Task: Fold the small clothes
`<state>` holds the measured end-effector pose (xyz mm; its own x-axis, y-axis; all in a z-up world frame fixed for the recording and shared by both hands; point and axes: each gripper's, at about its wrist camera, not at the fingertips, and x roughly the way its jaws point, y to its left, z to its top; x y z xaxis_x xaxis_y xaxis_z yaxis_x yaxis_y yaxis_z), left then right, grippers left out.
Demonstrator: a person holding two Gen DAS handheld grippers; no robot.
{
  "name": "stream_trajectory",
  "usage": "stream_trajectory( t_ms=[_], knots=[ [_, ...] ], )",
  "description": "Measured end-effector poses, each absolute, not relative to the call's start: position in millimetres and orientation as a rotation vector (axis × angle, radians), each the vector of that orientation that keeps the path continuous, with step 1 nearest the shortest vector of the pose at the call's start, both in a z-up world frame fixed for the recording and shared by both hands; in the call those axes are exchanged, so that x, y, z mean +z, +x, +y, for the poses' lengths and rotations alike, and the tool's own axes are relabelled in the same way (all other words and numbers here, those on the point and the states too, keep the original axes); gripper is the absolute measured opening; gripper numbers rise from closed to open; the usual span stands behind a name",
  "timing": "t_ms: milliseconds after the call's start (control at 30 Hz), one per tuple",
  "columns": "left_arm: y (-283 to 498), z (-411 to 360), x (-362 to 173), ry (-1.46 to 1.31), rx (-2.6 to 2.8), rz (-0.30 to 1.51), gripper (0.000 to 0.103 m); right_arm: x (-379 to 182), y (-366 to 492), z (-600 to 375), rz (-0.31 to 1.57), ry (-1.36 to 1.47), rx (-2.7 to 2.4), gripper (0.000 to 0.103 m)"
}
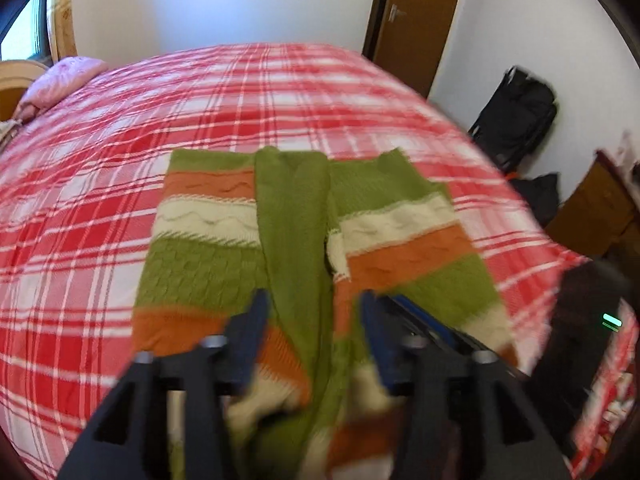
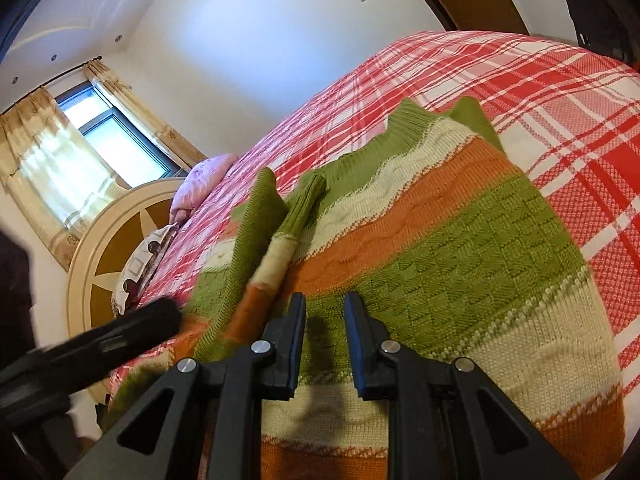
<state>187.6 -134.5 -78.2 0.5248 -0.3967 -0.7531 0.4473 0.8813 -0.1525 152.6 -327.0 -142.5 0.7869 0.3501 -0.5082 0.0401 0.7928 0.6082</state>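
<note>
A knitted sweater (image 1: 200, 272) striped green, orange and cream lies flat on the red plaid bed (image 1: 240, 92). Both of its sleeves are folded inward along the middle (image 1: 296, 208). My left gripper (image 1: 314, 314) hovers low over the sweater's near part, open, and the folded green sleeve runs beneath the gap. In the right wrist view the same sweater (image 2: 460, 248) fills the centre, with a striped sleeve (image 2: 276, 252) lying across it. My right gripper (image 2: 325, 314) stands just above the green band; its jaws are a narrow gap apart with nothing pinched. The left tool's black finger (image 2: 140, 328) shows at the left.
A pink pillow (image 1: 60, 80) and a round headboard (image 2: 108, 256) are at the bed's far end under a curtained window (image 2: 116, 136). A brown door (image 1: 420, 20), a black bag (image 1: 516, 116) and wooden furniture (image 1: 592, 208) stand beyond the bed's right edge.
</note>
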Motion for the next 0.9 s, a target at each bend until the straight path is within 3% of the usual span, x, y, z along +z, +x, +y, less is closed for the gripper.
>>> stream_trajectory(
  t_ms=[300,333,367,433,800,867,900],
  knots=[
    [171,-54,-59,-0.028,-0.45,0.827,0.065,-138,150,-343,0.729,0.831,0.155,0.025],
    [178,-40,-64,-0.05,-0.407,0.838,0.065,-136,148,-344,0.722,0.884,0.169,0.037],
    [185,-28,-69,-0.068,-0.37,0.85,0.065,-134,147,-343,0.703,0.929,0.201,0.056],
    [200,-6,-83,-0.111,-0.303,0.888,0.065,-126,147,-336,0.681,0.951,0.222,0.071],
    [227,8,-117,0.04,-0.087,0.89,0.065,-113,199,-265,0.749,0.545,0.17,0.07],
    [229,7,-122,0.052,-0.079,0.895,0.065,-111,202,-248,0.763,0.448,0.182,0.048],
    [230,7,-124,0.061,-0.07,0.894,0.065,-112,205,-241,0.774,0.41,0.179,0.042]
  ],
)
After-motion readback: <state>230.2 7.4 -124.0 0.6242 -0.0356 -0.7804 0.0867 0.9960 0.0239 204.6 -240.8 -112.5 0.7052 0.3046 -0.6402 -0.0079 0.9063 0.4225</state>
